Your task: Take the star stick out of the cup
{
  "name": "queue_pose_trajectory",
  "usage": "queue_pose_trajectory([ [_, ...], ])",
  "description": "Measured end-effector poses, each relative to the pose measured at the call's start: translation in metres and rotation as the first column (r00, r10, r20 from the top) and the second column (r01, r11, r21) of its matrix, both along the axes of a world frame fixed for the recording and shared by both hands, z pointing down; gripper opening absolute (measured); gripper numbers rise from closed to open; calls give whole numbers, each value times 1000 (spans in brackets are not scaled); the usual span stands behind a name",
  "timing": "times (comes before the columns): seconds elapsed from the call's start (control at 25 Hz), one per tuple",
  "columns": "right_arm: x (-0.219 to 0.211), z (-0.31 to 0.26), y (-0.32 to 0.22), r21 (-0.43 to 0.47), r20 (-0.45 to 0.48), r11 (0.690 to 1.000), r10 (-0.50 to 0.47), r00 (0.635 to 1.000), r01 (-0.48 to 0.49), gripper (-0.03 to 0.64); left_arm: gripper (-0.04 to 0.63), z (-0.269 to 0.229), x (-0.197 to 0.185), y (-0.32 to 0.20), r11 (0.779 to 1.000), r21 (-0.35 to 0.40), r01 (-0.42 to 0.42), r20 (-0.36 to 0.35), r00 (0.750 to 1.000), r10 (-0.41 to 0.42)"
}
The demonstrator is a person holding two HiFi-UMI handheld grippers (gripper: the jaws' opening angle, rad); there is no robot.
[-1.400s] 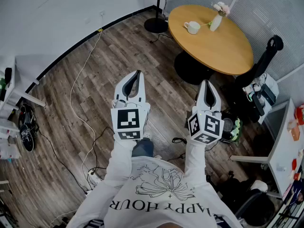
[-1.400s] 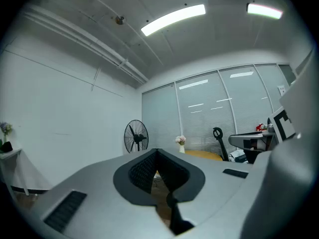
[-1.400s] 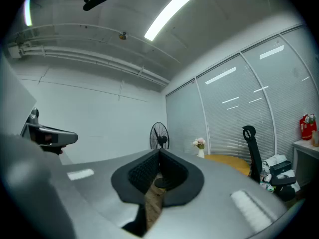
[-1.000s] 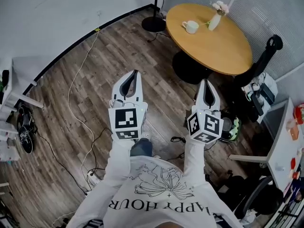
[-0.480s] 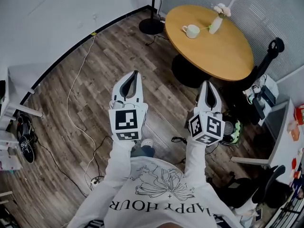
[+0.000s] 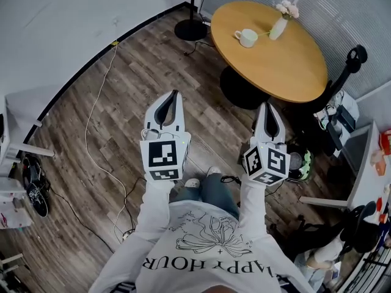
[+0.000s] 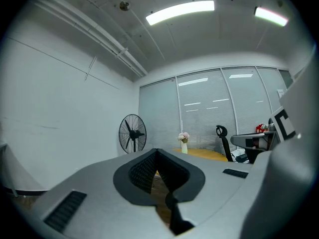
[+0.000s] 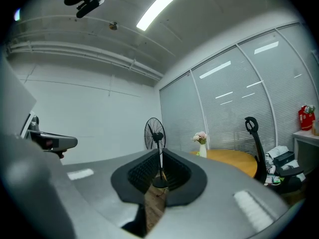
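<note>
- White ceramic cup [image 6: 247, 38] sits on the round yellow wooden counter [image 6: 287, 60], near its far rim, beside a white flower vase [image 6: 278, 26]; star stick too small to confirm.
- Left gripper [image 6: 176, 94] and right gripper [image 6: 267, 106]: well short of counter, fingers together, nothing held.
- Approach step, I'd say: get to the counter, part one gripper's fingers early, steady the cup with the other.

Both arms are holding out front, side by side.
The left gripper [image 6: 173, 94] and right gripper [image 6: 267, 106] are pointing level, jaws pressing together, empty.
</note>
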State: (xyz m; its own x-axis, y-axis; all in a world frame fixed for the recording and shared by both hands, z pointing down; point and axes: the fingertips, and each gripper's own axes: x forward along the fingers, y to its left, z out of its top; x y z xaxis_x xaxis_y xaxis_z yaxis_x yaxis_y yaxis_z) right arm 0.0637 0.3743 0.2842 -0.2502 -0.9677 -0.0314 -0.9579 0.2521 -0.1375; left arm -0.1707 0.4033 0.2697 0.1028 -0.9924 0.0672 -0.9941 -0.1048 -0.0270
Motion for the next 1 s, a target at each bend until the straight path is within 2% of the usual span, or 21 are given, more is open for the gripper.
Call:
queue_pose_trajectory([
  [0.44,4,11,-64,-20,13,1000,-4,1000,5,15,6,8,3,-56,1000,-18,11,13,1000,-11],
  [0.68,10,10,-125,-10,41,1000,-15,999,15,15,6,6,1,-109,999,-7,47,11,999,-47],
  [1.0,32,7,-211,3,42,1000,-28,999,28,15,6,3,16,-188,998,3,68,31,997,-68],
])
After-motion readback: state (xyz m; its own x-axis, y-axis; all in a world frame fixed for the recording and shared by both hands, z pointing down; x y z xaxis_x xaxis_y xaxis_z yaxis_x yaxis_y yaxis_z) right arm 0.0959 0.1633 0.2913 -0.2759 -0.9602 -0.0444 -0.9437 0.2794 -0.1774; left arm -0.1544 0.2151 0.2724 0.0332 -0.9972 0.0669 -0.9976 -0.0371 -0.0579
